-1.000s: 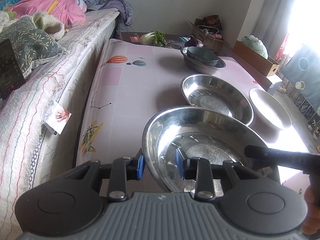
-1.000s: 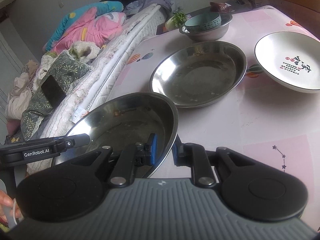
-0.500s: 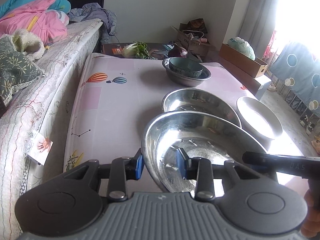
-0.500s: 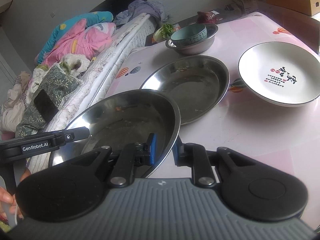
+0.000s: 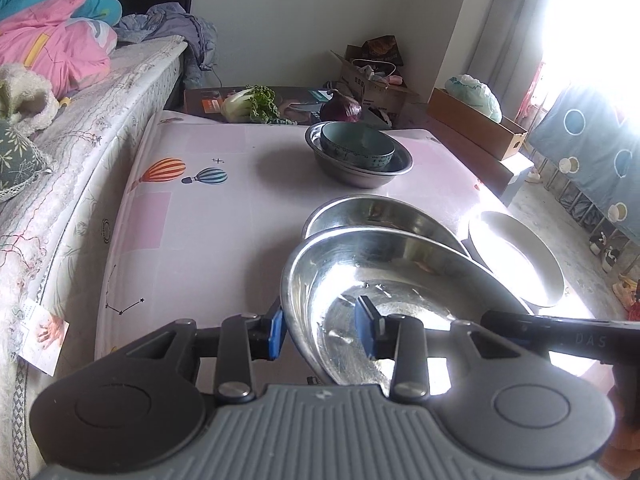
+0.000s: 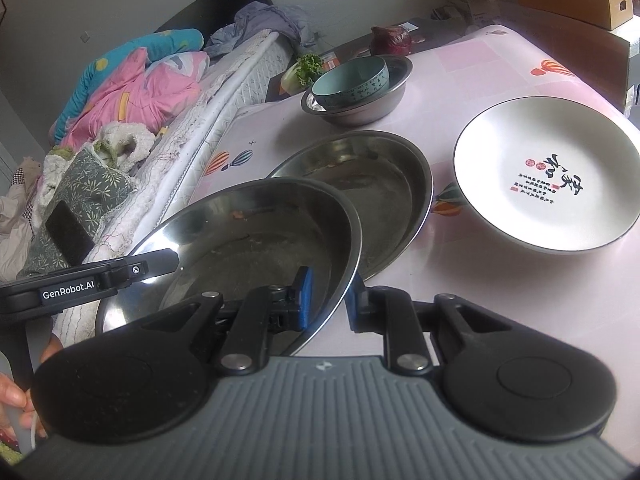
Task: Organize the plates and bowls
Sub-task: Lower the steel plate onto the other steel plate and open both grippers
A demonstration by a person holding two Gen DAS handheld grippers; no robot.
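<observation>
**A:** What do the fingers have?

**B:** My right gripper is nearly pressed together, pinching the right rim of the shallow round stainless-steel dish, one blue pad inside and one outside. My left gripper stands wider and brackets the dish's left rim. Its outer pad is against the wall and its inner pad is on the inside slope. I read that as a grip too, though a looser one.

**A:** So where does the dish sit relative to its target?

**B:** It hangs between my two grippers at the near edge of the table, which has a pink balloon-print cloth. The second steel dish, the same shape, lies flat just ahead. The held dish's far edge already overlaps its near edge from above. Both are round, so no long axis matters. In my judgement the move is forward and down, to nest one in the other. Neither hand is clearly nearer.

**A:** What about the other containers?

**B:** Both steel dishes look empty. To the right, just beside the second one, is a white ceramic plate with a dark rim and calligraphy, with nothing on it. At the far end a steel basin holds a teal ceramic bowl.
</observation>
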